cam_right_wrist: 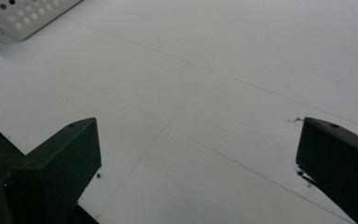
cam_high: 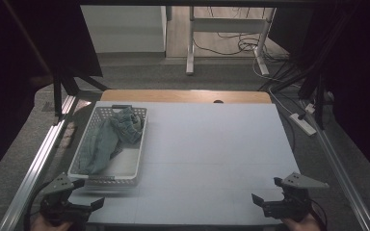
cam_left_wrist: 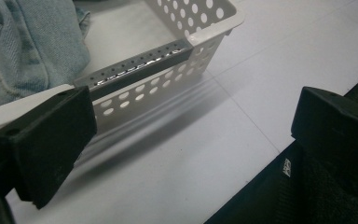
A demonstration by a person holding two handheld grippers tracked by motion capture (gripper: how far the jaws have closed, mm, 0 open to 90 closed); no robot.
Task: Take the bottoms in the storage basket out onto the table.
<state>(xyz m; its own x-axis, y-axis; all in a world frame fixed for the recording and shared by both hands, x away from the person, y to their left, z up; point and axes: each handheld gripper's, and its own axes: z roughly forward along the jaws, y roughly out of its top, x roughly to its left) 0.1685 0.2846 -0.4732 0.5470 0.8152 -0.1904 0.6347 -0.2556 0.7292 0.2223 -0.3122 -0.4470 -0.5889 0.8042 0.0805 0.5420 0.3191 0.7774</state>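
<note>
A white perforated basket (cam_high: 139, 144) stands on the left part of the white table (cam_high: 212, 149), with a crumpled blue denim cloth (cam_high: 113, 137) lying in it. My left gripper (cam_high: 89, 192) hovers at the table's near left corner, just in front of the basket, open with nothing between its jaws. In the left gripper view the basket's near wall (cam_left_wrist: 168, 79) and the denim cloth (cam_left_wrist: 28, 46) lie close ahead of the left gripper (cam_left_wrist: 191, 135). My right gripper (cam_high: 266, 190) is open and empty at the near right edge; the right gripper (cam_right_wrist: 200, 158) looks over bare table, with the basket's corner (cam_right_wrist: 28, 18) far off.
Aluminium frame rails (cam_high: 33, 163) run along both sides of the table. Black uprights (cam_high: 58, 96) stand at the far corners. A wooden strip (cam_high: 183, 95) borders the far edge. Beyond it are a desk frame and cables (cam_high: 241, 45) on the floor.
</note>
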